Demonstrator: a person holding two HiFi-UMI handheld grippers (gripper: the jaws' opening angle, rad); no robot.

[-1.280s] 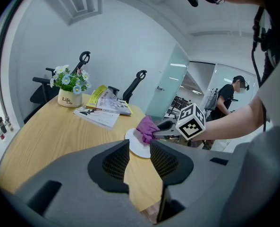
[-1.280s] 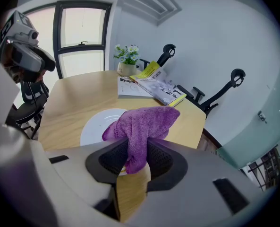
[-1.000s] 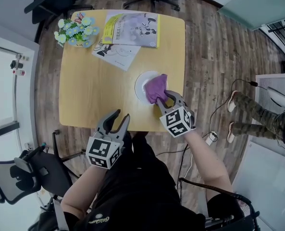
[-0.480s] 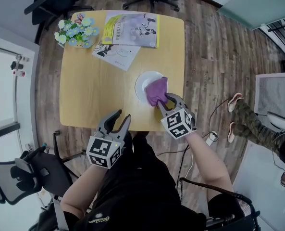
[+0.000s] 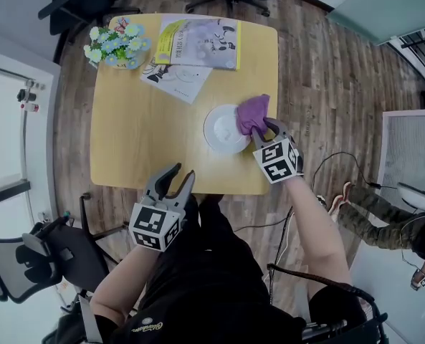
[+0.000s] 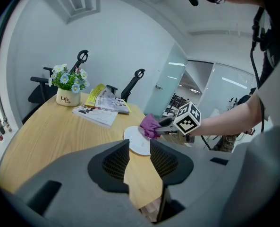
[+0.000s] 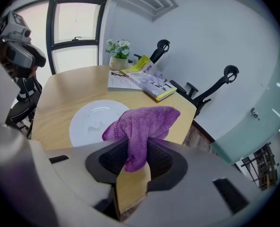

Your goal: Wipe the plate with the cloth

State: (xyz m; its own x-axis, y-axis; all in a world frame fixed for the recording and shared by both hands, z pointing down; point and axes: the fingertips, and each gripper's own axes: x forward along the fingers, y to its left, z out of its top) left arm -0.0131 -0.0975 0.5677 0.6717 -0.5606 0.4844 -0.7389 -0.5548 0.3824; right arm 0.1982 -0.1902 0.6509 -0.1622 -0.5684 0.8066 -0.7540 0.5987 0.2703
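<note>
Fuzzy purple cloth (image 5: 252, 113) clamped in right tongs (image 5: 259, 130), at rim of smooth round white plate (image 5: 221, 130). Left tongs (image 5: 175, 178) apart, nothing btwn. Wood tabletop (image 5: 144, 131), plank floor (image 5: 320, 70).

The right gripper (image 5: 264, 130), clamped on the purple cloth (image 5: 253, 113), swept it from the near-right part of the plate (image 5: 222, 130) to the plate's right rim; more bare white plate showed; a bystander's legs (image 5: 366, 210) shifted lower in the head view.
</note>
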